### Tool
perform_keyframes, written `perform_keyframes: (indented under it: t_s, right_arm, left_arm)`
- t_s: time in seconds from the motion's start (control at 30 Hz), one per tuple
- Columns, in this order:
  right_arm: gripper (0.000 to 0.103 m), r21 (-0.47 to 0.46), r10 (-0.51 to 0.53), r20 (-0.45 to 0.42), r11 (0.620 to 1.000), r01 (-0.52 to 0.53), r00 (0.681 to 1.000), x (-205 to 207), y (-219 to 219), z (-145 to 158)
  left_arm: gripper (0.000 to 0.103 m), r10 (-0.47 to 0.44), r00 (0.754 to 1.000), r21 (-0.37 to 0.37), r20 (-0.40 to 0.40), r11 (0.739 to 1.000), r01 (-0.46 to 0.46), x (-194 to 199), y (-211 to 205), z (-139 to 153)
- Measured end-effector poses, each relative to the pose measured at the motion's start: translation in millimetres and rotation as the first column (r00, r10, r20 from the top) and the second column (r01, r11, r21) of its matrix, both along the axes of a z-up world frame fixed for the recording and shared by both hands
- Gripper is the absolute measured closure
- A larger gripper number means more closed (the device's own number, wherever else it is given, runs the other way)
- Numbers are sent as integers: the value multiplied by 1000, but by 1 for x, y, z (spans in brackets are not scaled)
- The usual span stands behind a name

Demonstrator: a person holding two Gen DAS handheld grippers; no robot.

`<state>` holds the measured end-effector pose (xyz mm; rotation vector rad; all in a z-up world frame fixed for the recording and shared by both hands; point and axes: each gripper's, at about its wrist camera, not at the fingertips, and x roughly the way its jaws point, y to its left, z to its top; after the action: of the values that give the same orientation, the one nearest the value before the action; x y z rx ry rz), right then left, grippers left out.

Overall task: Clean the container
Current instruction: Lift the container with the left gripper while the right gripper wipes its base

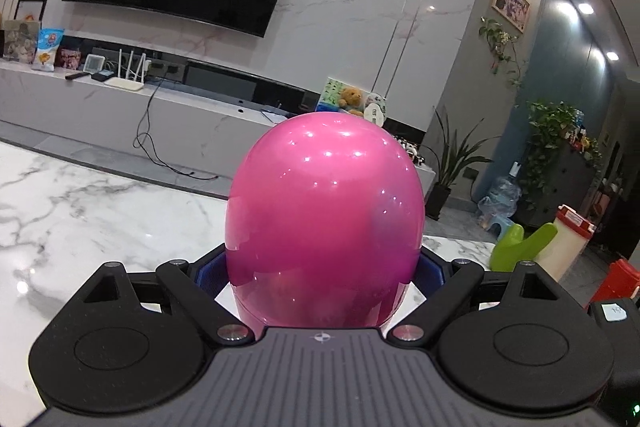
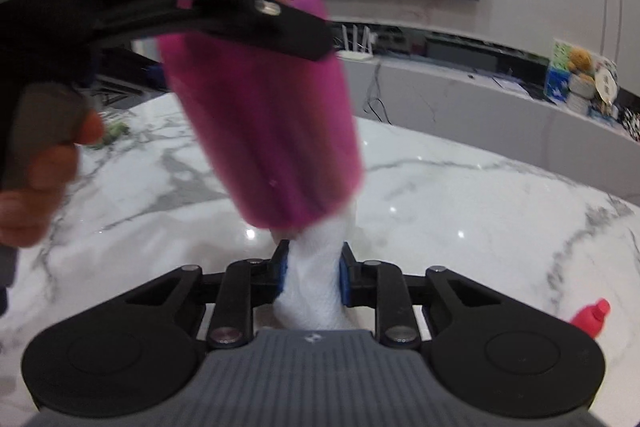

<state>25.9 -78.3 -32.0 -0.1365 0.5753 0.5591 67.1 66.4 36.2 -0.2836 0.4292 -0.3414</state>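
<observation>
A glossy pink container (image 1: 324, 211) fills the middle of the left wrist view, its rounded end pointing away. My left gripper (image 1: 324, 267) is shut on it, with blue pads against both sides. In the right wrist view the same pink container (image 2: 264, 115) hangs tilted above the table, and a black finger (image 2: 288, 31) of the left gripper crosses it. My right gripper (image 2: 313, 275) is shut on a wad of white paper towel (image 2: 314, 287). The towel's top meets the container's lower end; I cannot tell whether it goes inside.
A white marble table (image 2: 460, 211) lies under both grippers. A red bottle (image 2: 592, 319) stands at its right edge and green scraps (image 2: 114, 133) lie far left. A person's hand (image 2: 36, 179) grips the left handle. A white jar with a red lid (image 1: 568, 239) and a green object (image 1: 516, 247) sit off to the right.
</observation>
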Motion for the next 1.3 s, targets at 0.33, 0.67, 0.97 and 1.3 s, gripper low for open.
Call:
perform_keyframes:
  t_s: [0.33,0.67,0.97,1.3]
  right_arm:
    - [78,-7,115,-33,993,-116,993,-19,25,0]
    - [78,17,10,-30,1000,-10,999,-5,-2,12]
    - [78,-16,96,-7,995,-96,995,-13,22,-3]
    - [78,-96,122,7,988,-121,993,-20,39,-7]
  left_arm:
    - [13,37,999,61,-10,997,-36,1,-1,-4]
    - [13,54,997,32,-46,998,-52,0,16,-4]
    - [13,-88,995,-31,-47,996,87,0,0,-4]
    - [13,-34,997,40,-66,999,37,0,0,-8]
